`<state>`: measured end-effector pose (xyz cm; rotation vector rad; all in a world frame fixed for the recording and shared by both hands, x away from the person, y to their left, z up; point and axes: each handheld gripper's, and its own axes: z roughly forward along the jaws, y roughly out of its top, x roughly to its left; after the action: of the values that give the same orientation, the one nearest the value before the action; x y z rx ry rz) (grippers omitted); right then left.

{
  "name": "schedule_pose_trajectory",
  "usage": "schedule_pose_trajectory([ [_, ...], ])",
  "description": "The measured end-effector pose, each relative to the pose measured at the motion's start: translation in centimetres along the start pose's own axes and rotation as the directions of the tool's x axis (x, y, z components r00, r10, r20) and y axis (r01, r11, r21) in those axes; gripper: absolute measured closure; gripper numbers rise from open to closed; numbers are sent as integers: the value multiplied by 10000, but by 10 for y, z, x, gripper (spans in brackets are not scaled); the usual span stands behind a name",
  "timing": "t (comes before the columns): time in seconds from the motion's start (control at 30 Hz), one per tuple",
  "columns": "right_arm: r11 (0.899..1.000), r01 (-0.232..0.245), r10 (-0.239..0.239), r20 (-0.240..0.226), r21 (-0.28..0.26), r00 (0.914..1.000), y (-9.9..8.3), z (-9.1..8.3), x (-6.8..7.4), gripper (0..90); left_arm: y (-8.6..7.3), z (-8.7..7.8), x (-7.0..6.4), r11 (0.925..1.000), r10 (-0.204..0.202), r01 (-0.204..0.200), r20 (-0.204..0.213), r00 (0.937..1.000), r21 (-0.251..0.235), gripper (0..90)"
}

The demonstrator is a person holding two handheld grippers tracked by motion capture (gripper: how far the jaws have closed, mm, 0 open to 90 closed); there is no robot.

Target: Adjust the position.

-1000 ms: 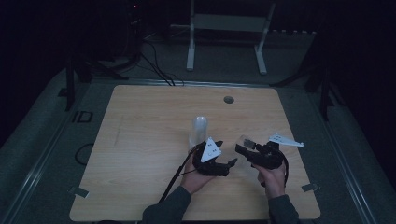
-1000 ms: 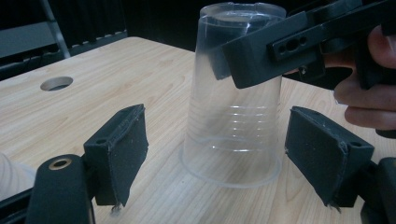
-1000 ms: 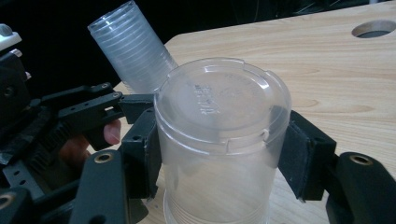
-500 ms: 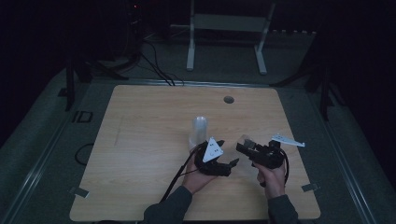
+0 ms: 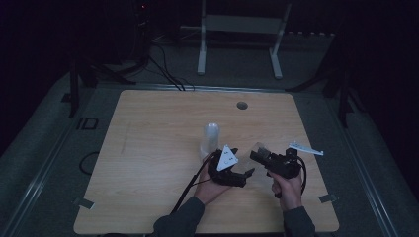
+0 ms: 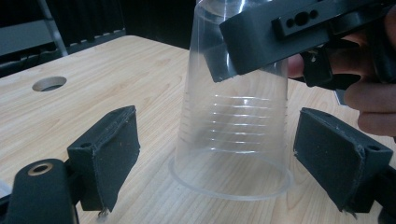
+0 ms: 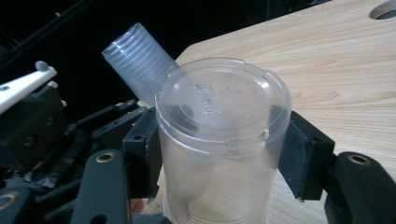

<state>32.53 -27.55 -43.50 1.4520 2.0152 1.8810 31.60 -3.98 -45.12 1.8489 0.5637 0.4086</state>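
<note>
Cup [image 6: 233,135]: clear plastic, upside down, rim on the table [image 5: 148,138], near the front edge and right of centre. In the high view it shows faintly [image 5: 259,148] just ahead of the right gripper.

Cup and right gripper [image 7: 219,154]: the cup stands between its two black jaws, whose pads press the wall on both sides just below the base. The base, with raised lettering too small to read, faces the right gripper view's camera.

Cup and left gripper [image 6: 219,158]: the cup stands in the gap between its jaws, but neither pad [image 6: 112,149] touches it; bare wood shows on both sides of the rim.

Right gripper: clamped on the cup near its top; in the left gripper view one jaw crosses the cup's upper wall, with fingers [image 6: 373,98] behind it.

Left gripper: jaws wide apart, holding nothing, low over the table.

Second cup [image 5: 209,140]: frosted and ribbed, standing on the table just beyond the left gripper; in the right gripper view [image 7: 140,63] it rises tilted behind the held cup.

Counts: two cups, two grippers, two hands, one table.

Hands: left hand [image 5: 210,185] and right hand [image 5: 286,190] enter from the bottom of the high view, sleeves dark.

Table: light wood, with a round hole [image 5: 241,105] near the far edge.

Surroundings: dark; a white frame [image 5: 242,34] stands beyond the table.
</note>
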Motion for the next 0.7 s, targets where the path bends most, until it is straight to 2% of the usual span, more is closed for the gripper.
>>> schedule_pose_trajectory([
  [0.47,9984,-566,562,-475,-60,9973,-1,1,-3,398,-2,7,-2,9997,-48,53,178,9998,-248,146],
  [0.7,9953,-953,939,-807,-147,9923,-1,0,-5,403,-3,12,-3,9996,-138,142,176,9997,-231,149],
])
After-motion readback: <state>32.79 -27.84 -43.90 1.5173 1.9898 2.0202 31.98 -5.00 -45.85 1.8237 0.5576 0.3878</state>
